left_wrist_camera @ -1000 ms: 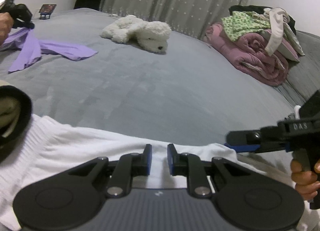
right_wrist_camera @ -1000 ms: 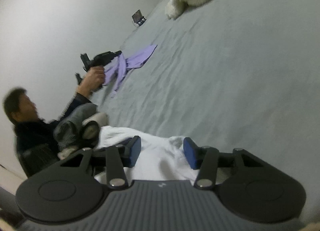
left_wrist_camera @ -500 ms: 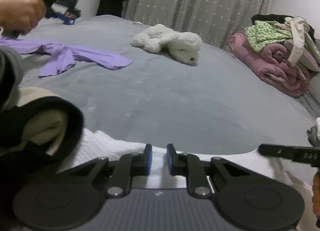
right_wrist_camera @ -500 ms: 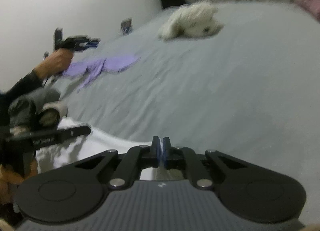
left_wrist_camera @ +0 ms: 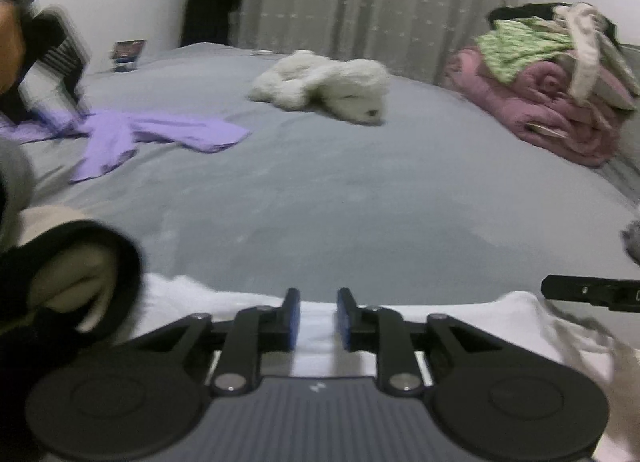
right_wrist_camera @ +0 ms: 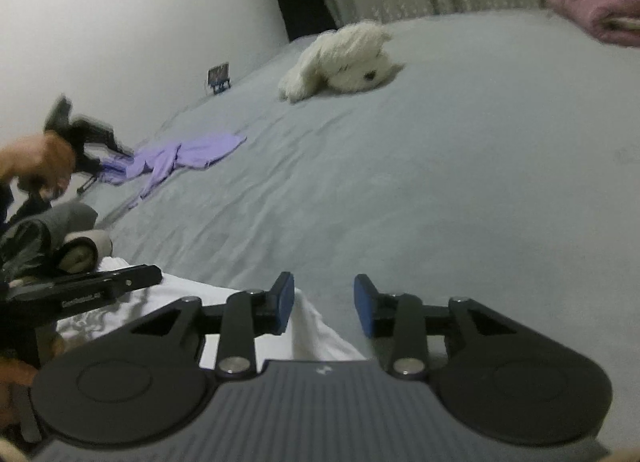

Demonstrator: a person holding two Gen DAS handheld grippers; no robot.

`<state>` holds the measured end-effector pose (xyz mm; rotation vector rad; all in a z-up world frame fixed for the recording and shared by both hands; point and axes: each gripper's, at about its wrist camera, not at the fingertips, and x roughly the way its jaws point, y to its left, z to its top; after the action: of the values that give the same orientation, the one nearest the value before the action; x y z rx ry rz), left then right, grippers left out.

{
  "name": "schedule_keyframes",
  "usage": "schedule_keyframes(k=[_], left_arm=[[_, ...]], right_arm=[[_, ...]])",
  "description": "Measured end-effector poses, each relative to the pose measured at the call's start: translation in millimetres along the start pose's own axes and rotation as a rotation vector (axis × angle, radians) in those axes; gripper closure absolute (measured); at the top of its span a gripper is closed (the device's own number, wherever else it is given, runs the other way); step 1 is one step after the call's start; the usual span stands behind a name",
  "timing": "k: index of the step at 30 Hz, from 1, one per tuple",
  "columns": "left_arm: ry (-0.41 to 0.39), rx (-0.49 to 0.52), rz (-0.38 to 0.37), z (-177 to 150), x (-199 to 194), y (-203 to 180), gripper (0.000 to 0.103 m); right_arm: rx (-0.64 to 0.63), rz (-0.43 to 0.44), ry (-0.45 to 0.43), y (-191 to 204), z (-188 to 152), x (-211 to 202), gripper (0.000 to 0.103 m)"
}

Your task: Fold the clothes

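Note:
A white garment (left_wrist_camera: 500,314) lies along the near edge of the grey bed (left_wrist_camera: 360,190), its far edge nearly straight. My left gripper (left_wrist_camera: 318,316) sits over that edge; its blue pads stand a small gap apart with flat white cloth showing between them. My right gripper (right_wrist_camera: 324,302) is open over the garment's (right_wrist_camera: 316,330) right end, where a fold of cloth rises between the fingers. In the right wrist view my left gripper (right_wrist_camera: 152,276) reaches in from the left.
A purple garment (left_wrist_camera: 160,134) lies at the left, where another person's hand (right_wrist_camera: 40,158) holds a gripper to it. A white plush toy (left_wrist_camera: 332,82) lies mid-bed. Pink blankets and clothes (left_wrist_camera: 552,94) are piled at the right. A dark sleeve cuff (left_wrist_camera: 72,274) is near left.
My right gripper was open, shut half a second ago, and now stands open again. My left gripper's gap widened slightly. The other person's gripper dropped back to the purple garment.

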<state>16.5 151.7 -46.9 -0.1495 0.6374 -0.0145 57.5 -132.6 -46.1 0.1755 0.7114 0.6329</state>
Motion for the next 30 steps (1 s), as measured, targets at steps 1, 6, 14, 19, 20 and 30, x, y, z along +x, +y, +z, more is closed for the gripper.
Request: schedule_keyframes(k=[1, 6, 14, 19, 20, 30], left_arm=[[0.004, 0.008, -0.02, 1, 0, -4, 0.074], [0.045, 0.047, -0.145, 2, 1, -30, 0.058], [0.118, 0.192, -0.239, 8, 13, -78, 0.054], [0.128, 0.265, -0.272, 13, 29, -97, 0.054], [0.124, 0.27, -0.281, 12, 31, -97, 0.054], [0.085, 0.293, -0.339, 1, 43, -91, 0.058]], right_arm=[[0.004, -0.017, -0.003, -4, -1, -9, 0.065], [0.016, -0.116, -0.003, -24, -10, -55, 0.065], [-0.022, -0.182, 0.007, -42, -37, -105, 0.065], [-0.052, -0.17, 0.007, -50, -50, -116, 0.065], [-0.073, -0.151, 0.005, -47, -49, -117, 0.066], [-0.21, -0.143, 0.076, -34, -56, -83, 0.09]])
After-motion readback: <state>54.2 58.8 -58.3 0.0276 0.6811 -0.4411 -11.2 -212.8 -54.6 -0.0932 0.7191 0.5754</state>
